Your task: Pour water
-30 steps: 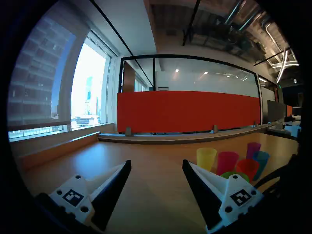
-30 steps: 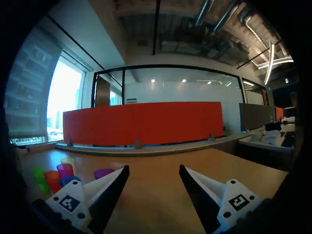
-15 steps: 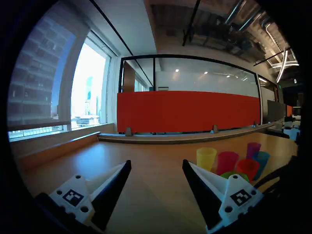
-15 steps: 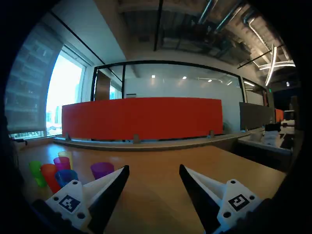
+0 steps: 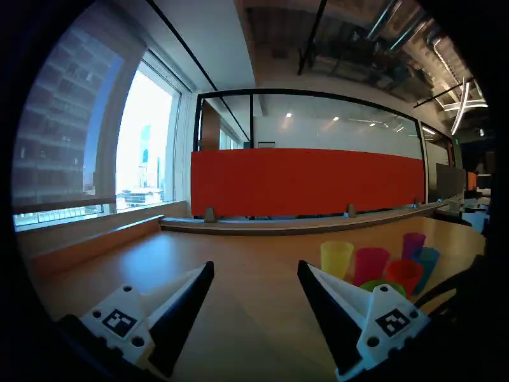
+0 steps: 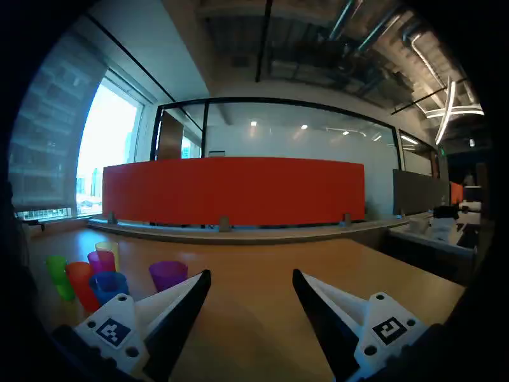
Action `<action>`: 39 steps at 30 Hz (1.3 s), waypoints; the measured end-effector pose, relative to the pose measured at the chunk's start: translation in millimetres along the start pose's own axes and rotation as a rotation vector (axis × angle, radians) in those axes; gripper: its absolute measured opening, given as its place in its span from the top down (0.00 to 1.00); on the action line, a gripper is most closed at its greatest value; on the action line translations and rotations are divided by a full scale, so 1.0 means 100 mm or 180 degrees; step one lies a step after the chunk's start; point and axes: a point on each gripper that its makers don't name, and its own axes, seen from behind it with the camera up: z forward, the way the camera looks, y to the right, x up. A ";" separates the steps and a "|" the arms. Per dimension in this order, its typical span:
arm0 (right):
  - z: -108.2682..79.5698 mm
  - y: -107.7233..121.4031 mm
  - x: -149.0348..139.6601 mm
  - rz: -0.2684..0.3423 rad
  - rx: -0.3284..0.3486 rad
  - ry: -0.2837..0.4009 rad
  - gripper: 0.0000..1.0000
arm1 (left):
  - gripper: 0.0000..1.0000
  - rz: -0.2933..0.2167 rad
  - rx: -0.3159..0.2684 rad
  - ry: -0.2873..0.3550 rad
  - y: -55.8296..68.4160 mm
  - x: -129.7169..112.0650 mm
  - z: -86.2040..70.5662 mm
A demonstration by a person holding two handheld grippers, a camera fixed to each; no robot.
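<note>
We see a wooden worktop with an orange partition along its far edge. Above it we hold the left tongs and right tongs, both gaping wide and gripping nothing. Between them, well short of the far edge, stands a cluster of coloured cups. A purple cup stands slightly apart from the rest.

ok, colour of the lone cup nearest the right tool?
It's a purple cup, clearest in the right gripper view.
</note>
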 end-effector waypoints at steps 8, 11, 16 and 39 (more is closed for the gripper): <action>-0.02 -0.01 0.01 0.0004 0.0014 -0.0005 0.01 | 0.03 0.0000 0.0000 0.0000 0.00 0.00 0.00; -0.02 -0.02 0.01 0.0003 0.0020 -0.0008 0.01 | 0.03 0.0001 0.0000 0.0000 0.00 0.00 0.00; -0.02 -0.03 0.02 0.0003 0.0034 -0.0010 0.01 | 0.03 0.0000 0.0000 0.0000 0.01 0.00 0.00; -0.03 -0.05 0.03 0.0004 0.0033 -0.0014 0.01 | 0.02 0.0001 0.0000 -0.0001 0.01 0.01 0.00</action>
